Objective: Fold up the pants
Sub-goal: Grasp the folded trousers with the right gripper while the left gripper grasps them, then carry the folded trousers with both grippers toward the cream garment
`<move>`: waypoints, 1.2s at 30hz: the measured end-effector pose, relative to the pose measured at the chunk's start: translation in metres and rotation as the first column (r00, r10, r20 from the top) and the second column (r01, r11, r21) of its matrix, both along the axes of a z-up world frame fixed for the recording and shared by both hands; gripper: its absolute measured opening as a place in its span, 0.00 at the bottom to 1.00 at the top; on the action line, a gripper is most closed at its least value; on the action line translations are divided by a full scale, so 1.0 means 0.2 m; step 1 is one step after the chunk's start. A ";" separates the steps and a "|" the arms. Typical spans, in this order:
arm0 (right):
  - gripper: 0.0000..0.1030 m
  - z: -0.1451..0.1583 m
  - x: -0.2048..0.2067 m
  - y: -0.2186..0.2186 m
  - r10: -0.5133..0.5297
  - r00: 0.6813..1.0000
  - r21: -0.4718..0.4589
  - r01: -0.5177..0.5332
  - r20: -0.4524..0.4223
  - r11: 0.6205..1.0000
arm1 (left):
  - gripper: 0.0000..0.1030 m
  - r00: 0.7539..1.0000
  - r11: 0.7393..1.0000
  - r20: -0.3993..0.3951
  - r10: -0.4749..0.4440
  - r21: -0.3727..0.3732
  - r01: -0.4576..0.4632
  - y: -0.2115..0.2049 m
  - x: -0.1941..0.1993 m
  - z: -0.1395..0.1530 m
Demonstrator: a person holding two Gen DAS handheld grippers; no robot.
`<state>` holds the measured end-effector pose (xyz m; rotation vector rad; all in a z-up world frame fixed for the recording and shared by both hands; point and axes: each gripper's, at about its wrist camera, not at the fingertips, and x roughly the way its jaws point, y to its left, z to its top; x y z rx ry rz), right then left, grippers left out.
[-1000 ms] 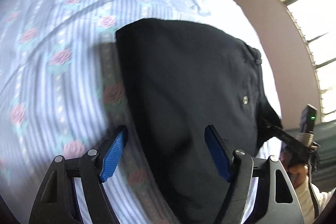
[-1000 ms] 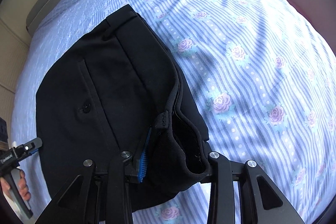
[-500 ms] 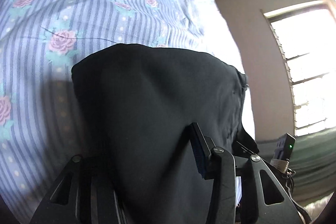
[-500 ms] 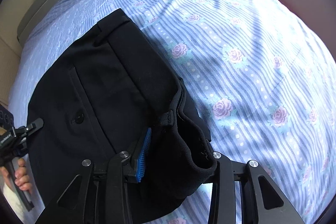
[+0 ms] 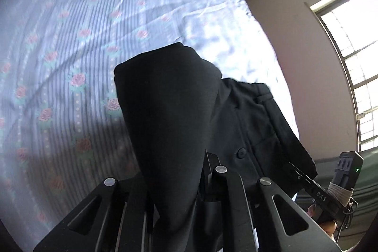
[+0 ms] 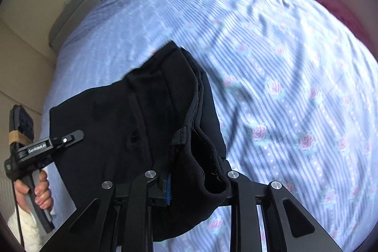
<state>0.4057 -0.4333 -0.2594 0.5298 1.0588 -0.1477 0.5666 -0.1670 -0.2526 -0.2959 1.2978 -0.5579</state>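
Black pants [image 5: 170, 110] hang bunched above the striped floral bed sheet [image 5: 70, 39], lifted at two points. My left gripper [image 5: 176, 171] has a fold of the pants leg between its fingers, and the jaws are closing tight on it; the cloth hides its left finger. The right wrist view shows the left gripper [image 6: 70, 136] at the far edge of the pants [image 6: 113, 124]. My right gripper [image 6: 198, 178] pinches the bunched waistband, jaws closing, blue pad [image 6: 168, 188] against the fabric. The right gripper's tip [image 5: 297, 171] also shows in the left wrist view, at the waistband.
The bed sheet [image 6: 283, 63] spreads wide beyond the pants. A grey padded headboard [image 6: 78, 4] lies at the far left. A plain wall and a bright window [image 5: 354, 63] stand right of the bed. A person's hand [image 6: 40, 190] grips the left tool's handle.
The left jaws went from wide open over the flat pants to shut on a fold. Both grippers rose, and the pants came up off the sheet and bunched.
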 end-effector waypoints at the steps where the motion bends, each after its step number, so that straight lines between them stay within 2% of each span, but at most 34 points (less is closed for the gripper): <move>1: 0.24 0.05 -0.02 0.02 0.017 1.000 -0.012 -0.017 0.015 1.000 | 0.14 1.000 1.000 0.011 -0.001 0.001 0.001 0.00 -0.02 0.05; 8: 0.24 0.39 -0.25 0.08 0.083 0.992 -0.036 -0.079 0.095 0.996 | 0.15 0.995 0.999 0.103 0.015 0.027 -0.017 0.09 -0.35 0.46; 12: 0.24 0.58 -0.35 0.18 0.164 0.979 -0.074 -0.156 0.121 0.985 | 0.15 0.985 0.996 0.158 0.064 0.054 -0.073 0.19 -0.61 0.68; 16: 0.24 0.72 -0.47 0.28 0.251 0.956 -0.092 -0.239 0.150 0.967 | 0.15 0.972 0.987 0.196 0.129 0.067 -0.144 0.30 -0.83 0.83; 21: 0.24 0.86 -0.57 0.43 0.337 0.926 -0.105 -0.323 0.173 0.941 | 0.15 0.954 0.973 0.223 0.202 0.063 -0.221 0.50 -1.09 0.95; 26: 0.24 0.98 -0.68 0.63 0.402 0.894 -0.137 -0.382 0.195 0.914 | 0.15 0.937 0.961 0.241 0.254 0.044 -0.272 0.70 -1.24 1.03; 28: 0.24 1.03 -0.71 0.73 0.423 0.883 -0.147 -0.399 0.205 0.905 | 0.15 0.929 0.961 0.255 0.269 -0.009 -0.276 0.84 -1.30 1.05; 30: 0.24 1.07 -0.76 0.84 0.443 0.871 -0.171 -0.413 0.214 0.895 | 0.15 0.919 0.957 0.270 0.286 -0.026 -0.290 0.97 -1.35 1.07; 36: 0.24 1.15 -0.86 1.25 0.459 0.854 -0.194 -0.420 0.245 0.886 | 0.15 0.910 0.956 0.299 0.287 -0.030 -0.291 1.43 -1.47 1.10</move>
